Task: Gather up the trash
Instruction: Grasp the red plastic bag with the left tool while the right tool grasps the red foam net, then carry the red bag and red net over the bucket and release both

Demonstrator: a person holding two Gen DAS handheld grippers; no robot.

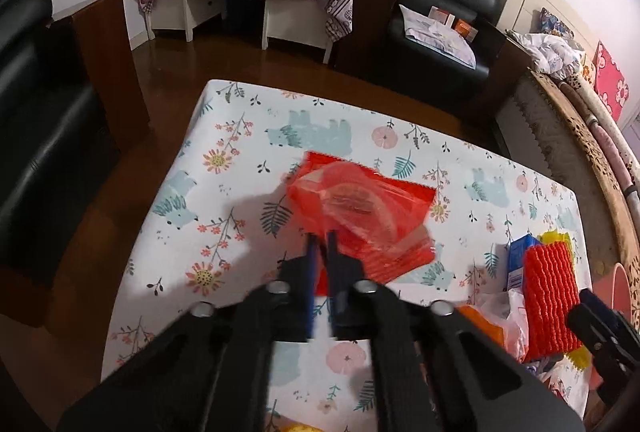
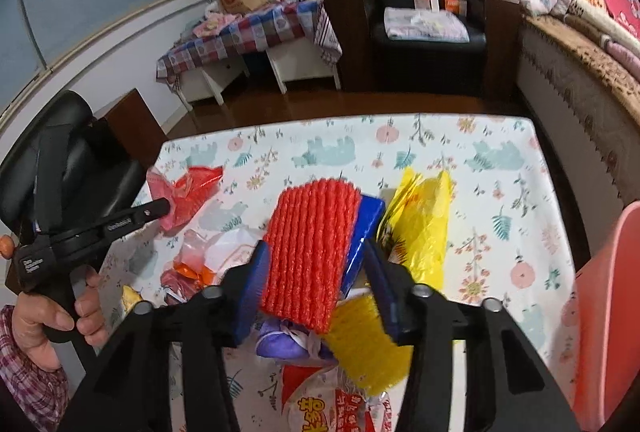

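**Trash pickup well under way, much still on the table**

The left gripper (image 1: 322,238) has its blue fingers pinched narrow on the near edge of a red plastic wrapper (image 1: 360,208), which looks lifted off the floral tablecloth (image 1: 240,192) and sits at about 12 o'clock from the fingertips. In the right wrist view the same wrapper (image 2: 188,196) hangs at 10 o'clock, gripped at the end of the left tool.

The right gripper (image 2: 310,260) clamps a stack between its blue pads: a red foam net (image 2: 310,244) on top with a blue carton (image 2: 364,232) pressed against it. A yellow foam net (image 2: 368,344) lies beneath at 5 o'clock; whether it is held too I cannot tell.

Still lying on the table: a yellow plastic bag (image 2: 424,232) at 1 o'clock of the right gripper, a crumpled clear and orange bag (image 2: 208,256) at 9 o'clock, a purple scrap (image 2: 284,344) and a printed snack bag (image 2: 332,404) at 6 o'clock. A pink bin (image 2: 604,312) stands at 3 o'clock, beside the table edge; I judge it the likely drop point.

By my reading, both tools are loaded and nothing visible is binned yet, so most of the job remains.
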